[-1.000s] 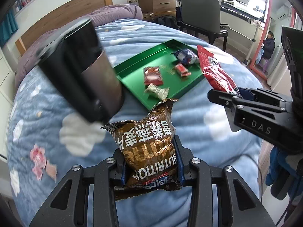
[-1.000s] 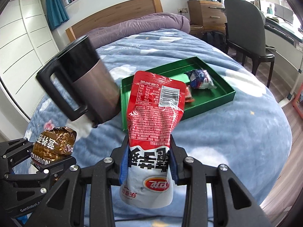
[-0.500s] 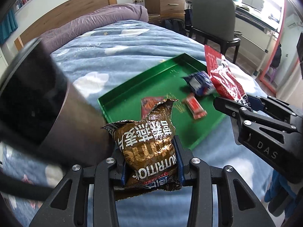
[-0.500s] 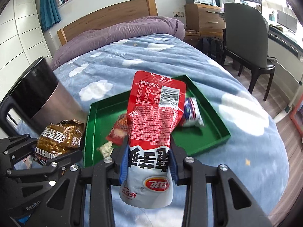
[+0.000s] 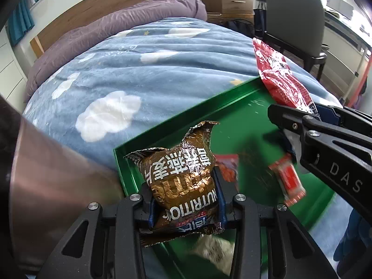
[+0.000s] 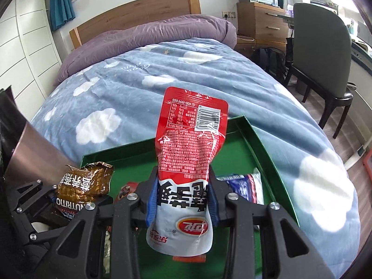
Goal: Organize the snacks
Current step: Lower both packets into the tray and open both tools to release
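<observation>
- left gripper (image 5: 184, 205) clamped on brown snack bag (image 5: 183, 176), over green tray (image 5: 162, 134) near-left corner
- right gripper (image 6: 182, 205) pinching red pouch (image 6: 188, 153) (tray at 12 o'clock)
- risk — pouch lands on blue packet (image 6: 246, 186) at 3 o'clock; steel mug (image 5: 53, 174) crowds left side

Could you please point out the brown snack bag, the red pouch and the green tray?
brown snack bag (image 5: 183, 176), left wrist view, middle of its printed face.
red pouch (image 6: 188, 144), right wrist view, red upper half.
green tray (image 6: 258, 139), right wrist view, right rim.
</observation>
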`<action>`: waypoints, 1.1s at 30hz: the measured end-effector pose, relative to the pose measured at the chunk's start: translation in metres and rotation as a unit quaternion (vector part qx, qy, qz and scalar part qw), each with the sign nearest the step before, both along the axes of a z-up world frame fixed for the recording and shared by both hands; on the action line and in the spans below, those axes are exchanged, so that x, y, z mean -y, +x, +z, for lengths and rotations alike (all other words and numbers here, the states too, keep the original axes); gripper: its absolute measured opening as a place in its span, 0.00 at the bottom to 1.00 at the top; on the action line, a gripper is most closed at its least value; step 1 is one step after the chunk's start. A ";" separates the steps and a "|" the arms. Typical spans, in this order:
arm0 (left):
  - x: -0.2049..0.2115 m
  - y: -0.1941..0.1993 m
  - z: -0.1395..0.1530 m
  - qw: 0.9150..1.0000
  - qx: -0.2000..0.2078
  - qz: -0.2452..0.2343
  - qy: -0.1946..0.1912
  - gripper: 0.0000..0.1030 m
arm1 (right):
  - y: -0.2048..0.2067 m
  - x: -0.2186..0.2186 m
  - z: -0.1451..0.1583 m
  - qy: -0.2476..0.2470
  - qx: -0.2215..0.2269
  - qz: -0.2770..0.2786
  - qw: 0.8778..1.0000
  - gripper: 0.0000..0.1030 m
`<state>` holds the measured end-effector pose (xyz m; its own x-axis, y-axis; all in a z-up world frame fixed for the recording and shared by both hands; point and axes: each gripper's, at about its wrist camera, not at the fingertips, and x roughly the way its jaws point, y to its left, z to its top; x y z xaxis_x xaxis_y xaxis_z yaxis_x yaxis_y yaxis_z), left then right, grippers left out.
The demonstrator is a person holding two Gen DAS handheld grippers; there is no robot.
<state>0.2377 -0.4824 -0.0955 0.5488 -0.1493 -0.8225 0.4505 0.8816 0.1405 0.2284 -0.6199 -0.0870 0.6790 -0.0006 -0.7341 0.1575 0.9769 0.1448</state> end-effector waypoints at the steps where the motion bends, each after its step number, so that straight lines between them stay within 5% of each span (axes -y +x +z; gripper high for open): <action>1: 0.001 0.002 -0.002 1.000 0.002 0.003 0.001 0.33 | 0.004 0.000 -0.003 -0.001 -0.003 0.002 1.000 0.52; 15: 0.008 0.016 -0.026 0.999 -0.021 0.019 -0.017 0.34 | 0.029 -0.001 -0.034 -0.041 -0.045 0.014 0.998 0.55; 33: 0.006 0.026 -0.029 0.999 -0.036 0.028 -0.029 0.44 | 0.028 0.002 -0.043 -0.059 -0.061 0.011 0.996 0.74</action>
<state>0.2634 -0.4889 -0.1241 0.4965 -0.1682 -0.8516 0.4077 0.9113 0.0577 0.2567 -0.6215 -0.1305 0.5860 -0.0778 -0.8066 0.1460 0.9892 0.0106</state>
